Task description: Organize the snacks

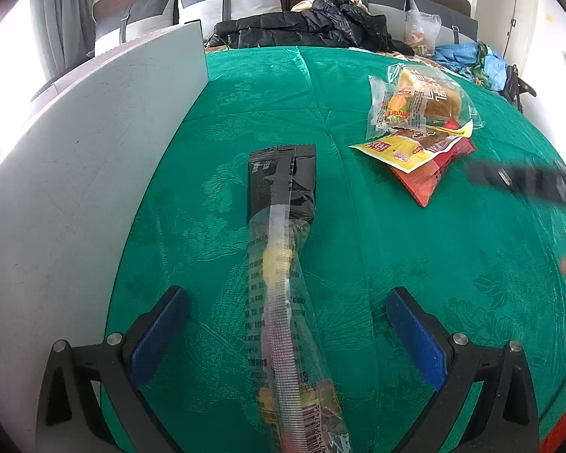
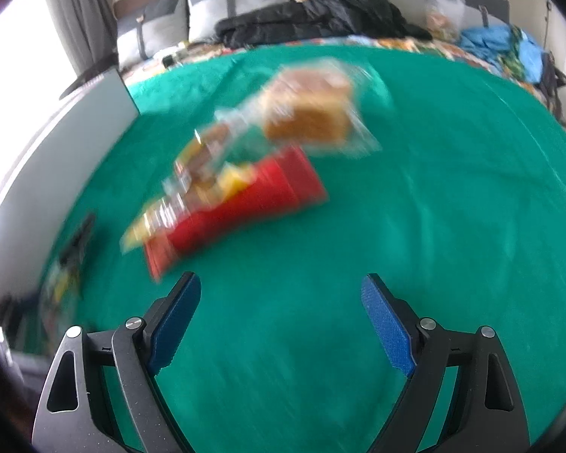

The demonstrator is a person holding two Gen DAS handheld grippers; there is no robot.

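Left gripper (image 1: 288,324): the jaws are held wide apart, with nothing pressed by the blue pads (image 1: 158,332).
Long snack packet (image 1: 283,275): it is laid flat on the green cloth (image 1: 415,245), passing between the left jaws without being touched by either pad.
Long axis of the packet: it is lined up with the left gripper's pointing direction; the black end points away beyond the fingertips, and the clear end with a barcode runs back under the gripper.
White box wall (image 1: 75,173): it is seen to the left of the left jaw, beside the packet.
Right gripper (image 2: 281,321): the jaws are spread wide over bare cloth, with nothing between them; this view is blurred.
Snack pile (image 2: 245,158): a bread packet, a yellow packet and a red packet are heaped together ahead of the right jaws and left of them.
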